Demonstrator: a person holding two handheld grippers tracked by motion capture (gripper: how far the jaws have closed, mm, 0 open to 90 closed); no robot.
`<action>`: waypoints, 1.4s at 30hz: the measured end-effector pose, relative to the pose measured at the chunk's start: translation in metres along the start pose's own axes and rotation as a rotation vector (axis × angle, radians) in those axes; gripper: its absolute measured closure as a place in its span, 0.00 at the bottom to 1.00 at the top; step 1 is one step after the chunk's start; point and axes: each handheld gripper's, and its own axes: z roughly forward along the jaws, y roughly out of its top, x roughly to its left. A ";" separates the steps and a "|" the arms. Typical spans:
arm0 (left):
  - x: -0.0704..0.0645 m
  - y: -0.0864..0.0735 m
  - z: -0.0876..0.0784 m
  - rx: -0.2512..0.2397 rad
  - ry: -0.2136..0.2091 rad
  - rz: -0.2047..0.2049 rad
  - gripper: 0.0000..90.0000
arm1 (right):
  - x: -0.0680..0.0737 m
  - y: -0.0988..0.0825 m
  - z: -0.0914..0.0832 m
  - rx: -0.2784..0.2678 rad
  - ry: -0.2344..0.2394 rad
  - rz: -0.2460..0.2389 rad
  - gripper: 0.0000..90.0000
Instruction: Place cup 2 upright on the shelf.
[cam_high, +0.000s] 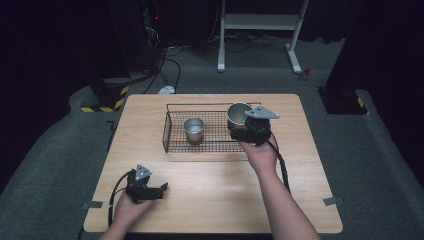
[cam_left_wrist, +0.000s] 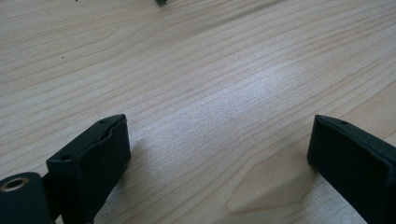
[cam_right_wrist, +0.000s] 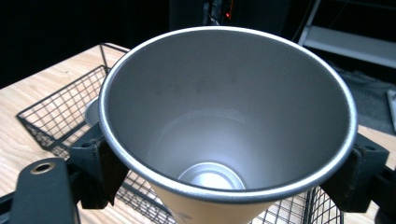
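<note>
Since the table (cam_high: 210, 200) is the biggest thing here, starting there: wood top, mostly bare at my end. Wire basket (cam_high: 172, 131) sits toward the far side w/ one steel cup (cam_high: 193, 129) upright inside it, left of centre.

R gripper (cam_high: 241, 131) is over the basket's right end, clamped on a second, tapered cup (cam_right_wrist: 224, 116); jaws press on its sides below the rim, mouth tilted toward the cam. It's held clear of the mesh, not set down yet.

L gripper (cam_high: 160, 189) rests on the table near the front left, jaws apart, nothing between them, just wood grain.

Risks as I see them:
- smooth tapered metal, grip is on the taper, so the cup could slide out if I loosen or jolt.
- lowering it tilted, base edge may catch the mesh & tip over.
- basket rail is close on the right; a bump could shove the basket, since L isn't bracing it.
- drifting left could knock the standing cup.
</note>
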 end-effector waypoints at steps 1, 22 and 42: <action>0.000 0.000 0.000 0.000 0.000 0.000 0.07 | -0.001 0.000 0.002 0.004 -0.004 0.004 0.16; 0.000 0.000 0.000 -0.002 -0.001 -0.002 0.07 | -0.016 -0.010 0.052 0.076 -0.053 0.053 0.16; 0.000 0.000 0.000 0.000 -0.001 0.000 0.07 | -0.010 -0.022 0.086 0.165 -0.054 0.070 0.16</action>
